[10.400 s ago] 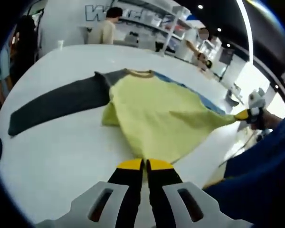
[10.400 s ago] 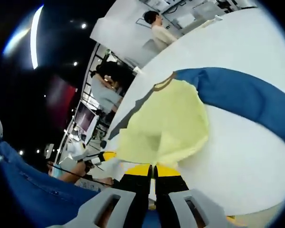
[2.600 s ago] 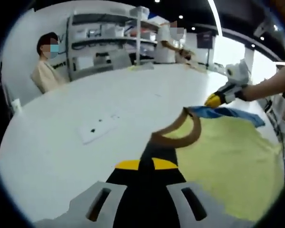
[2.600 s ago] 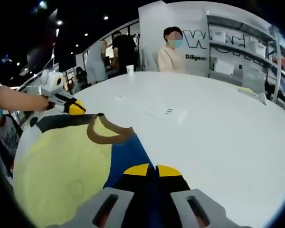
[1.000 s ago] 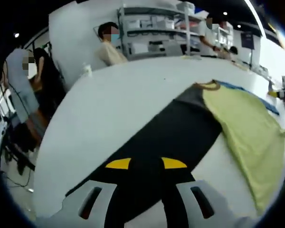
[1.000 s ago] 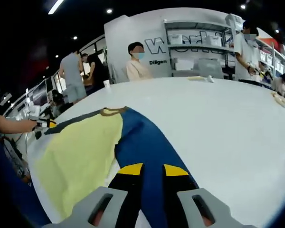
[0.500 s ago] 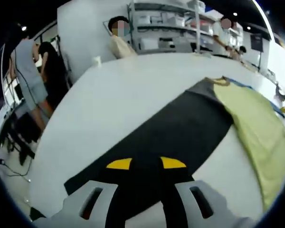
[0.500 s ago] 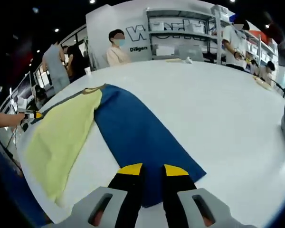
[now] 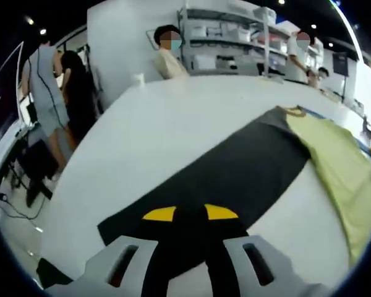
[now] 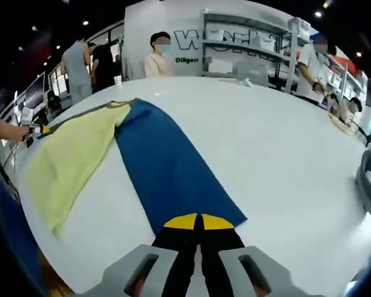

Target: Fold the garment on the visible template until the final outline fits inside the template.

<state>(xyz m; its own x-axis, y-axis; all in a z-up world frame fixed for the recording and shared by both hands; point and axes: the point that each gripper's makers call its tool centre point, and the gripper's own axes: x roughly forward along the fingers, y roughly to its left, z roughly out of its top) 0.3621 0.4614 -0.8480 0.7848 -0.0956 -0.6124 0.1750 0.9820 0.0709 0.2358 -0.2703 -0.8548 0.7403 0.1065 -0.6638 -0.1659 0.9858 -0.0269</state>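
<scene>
Ten seconds ago both grippers pinched the yellow-green hem of the long-sleeved cotton shirt [image 9: 334,161]; since then each has worked out along a sleeve that now lies spread flat on the round white table [image 10: 284,148]. In the right gripper view the right gripper [image 10: 199,218] has slid down the blue sleeve [image 10: 167,167] to its cuff at lower centre, and its yellow-tipped jaws, apart half a second ago, have closed on that edge. In the left gripper view the left gripper [image 9: 190,213] has moved along the dark grey sleeve [image 9: 235,176] to near its cuff at lower left, jaws still parted.
</scene>
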